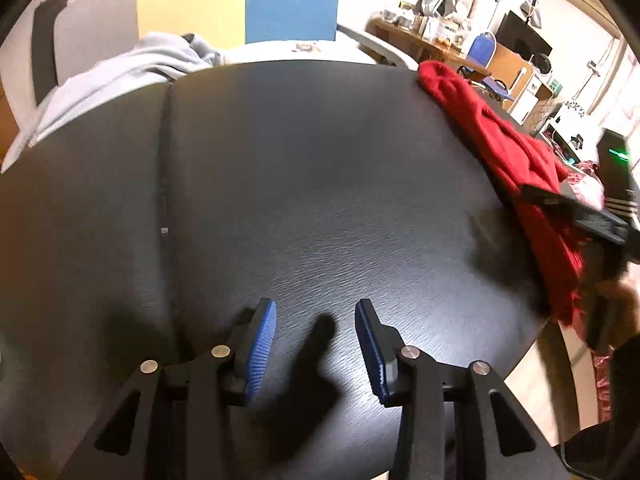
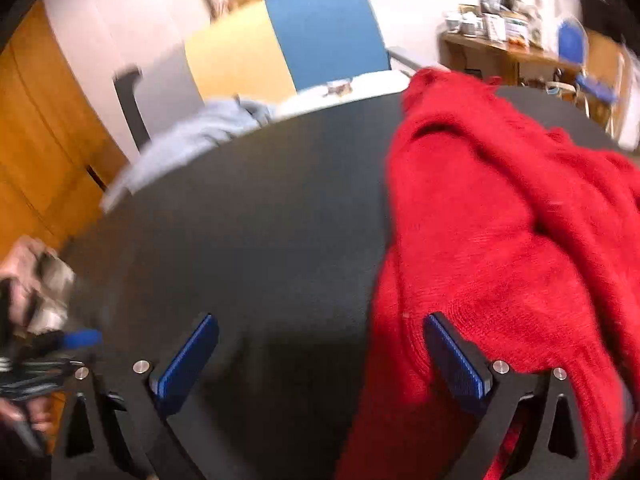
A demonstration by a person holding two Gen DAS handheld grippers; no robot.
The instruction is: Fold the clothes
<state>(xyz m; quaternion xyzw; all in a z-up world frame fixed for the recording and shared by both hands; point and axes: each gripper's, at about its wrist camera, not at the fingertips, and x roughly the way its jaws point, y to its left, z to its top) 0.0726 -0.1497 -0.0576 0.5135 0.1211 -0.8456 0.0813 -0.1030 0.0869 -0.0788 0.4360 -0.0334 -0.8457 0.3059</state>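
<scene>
Two tongs are held agape: left tongs [image 1: 316, 344] over bare black bench [image 1: 300, 168], right tongs [image 2: 320, 356] straddling the near edge of the red knit sweater [image 2: 500, 220], bunched unfolded on the bench's right side, probably for a grab. Grey garment [image 1: 120, 76] lies crumpled at the far edge.

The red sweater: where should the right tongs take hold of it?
Grip the red sweater at its near left edge, coming in from the bare black table side. That edge hangs bunched between the open right tongs.
</scene>
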